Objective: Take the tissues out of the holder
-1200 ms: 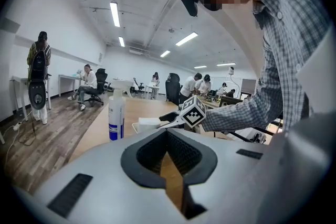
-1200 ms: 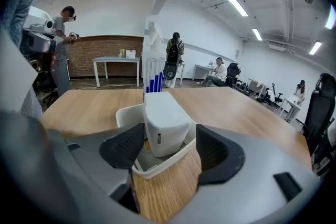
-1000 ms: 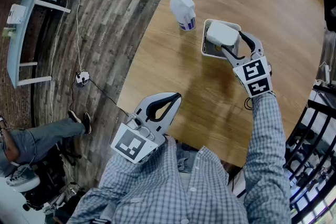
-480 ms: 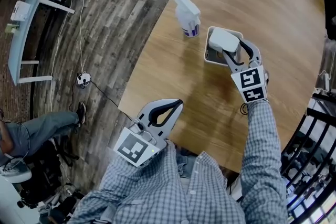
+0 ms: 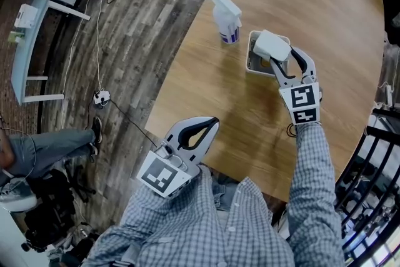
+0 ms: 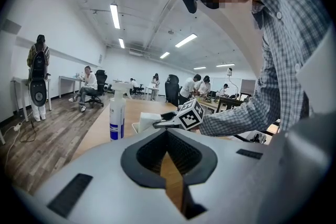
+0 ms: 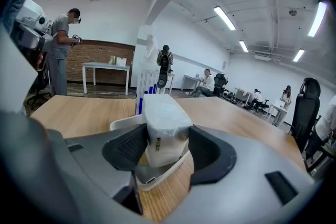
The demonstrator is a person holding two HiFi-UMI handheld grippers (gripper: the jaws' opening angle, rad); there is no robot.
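Note:
A white tissue pack (image 5: 271,45) stands tilted in a white holder (image 5: 251,65) on the round wooden table (image 5: 206,72). My right gripper (image 5: 281,54) reaches in from the near side. Its jaws have just been closing, with the pack between them, and both pads now press on its sides. In the right gripper view the tissue pack (image 7: 165,126) rises from the holder (image 7: 157,176) inside the right gripper (image 7: 167,147). My left gripper (image 5: 211,122) hangs shut and empty over the table's near edge. In the left gripper view the left gripper (image 6: 167,135) points toward the holder.
A white spray bottle with a blue label (image 5: 227,15) stands just left of the holder, close to the table's edge; the bottle (image 6: 116,115) shows in the left gripper view too. Wooden floor, a cable and a seated person's legs (image 5: 56,150) lie to the left.
The right gripper has tipped a little and its jaws have narrowed onto the tissue pack. The left gripper has stayed put.

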